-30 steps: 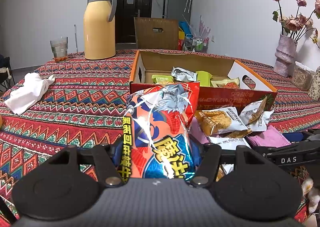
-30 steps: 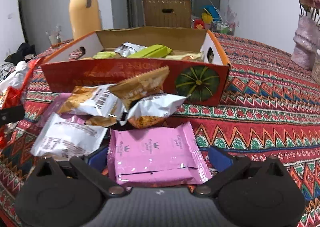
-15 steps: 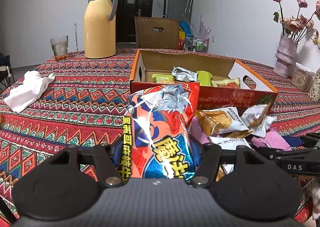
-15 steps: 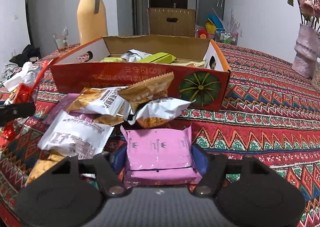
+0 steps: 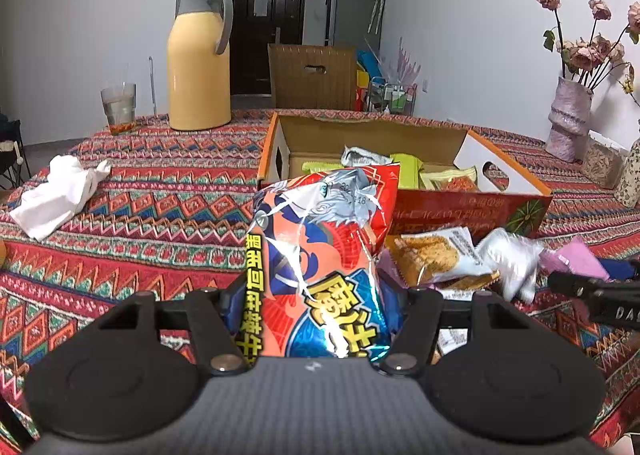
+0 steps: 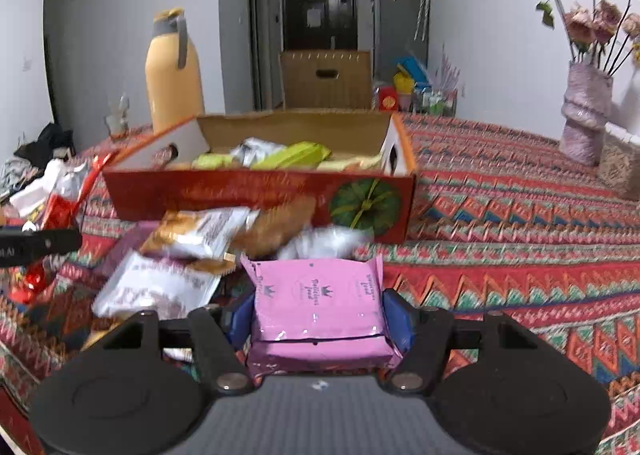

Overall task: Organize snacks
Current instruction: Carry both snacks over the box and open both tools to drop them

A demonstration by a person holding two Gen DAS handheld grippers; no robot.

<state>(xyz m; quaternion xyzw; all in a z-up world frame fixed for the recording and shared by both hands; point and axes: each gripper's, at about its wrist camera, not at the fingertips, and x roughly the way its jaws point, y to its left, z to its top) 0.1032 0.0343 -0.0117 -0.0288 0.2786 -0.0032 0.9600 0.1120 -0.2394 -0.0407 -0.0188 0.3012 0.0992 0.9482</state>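
While the left gripper [image 5: 316, 295] pinches a glossy, crinkled foil chip bag [image 5: 320, 255] upright in front of the shallow cardboard box [image 6: 256, 191], the right gripper [image 6: 318, 319] clamps a flat, matte pink packet [image 6: 320, 303] just before that box. Its jaws, spread wide a second ago, closed onto the packet, which now sits lifted off the woven patterned tablecloth [image 6: 520, 255]; loose wrappers [image 6: 192, 235] lie between packet and box.

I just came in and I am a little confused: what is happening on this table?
A person is sorting snacks with two handheld grippers. The left gripper holds an orange and blue snack bag; the right gripper, whose jaws have just closed, grips a pink packet. Other packets lie loose before the open cardboard box, which already contains some.
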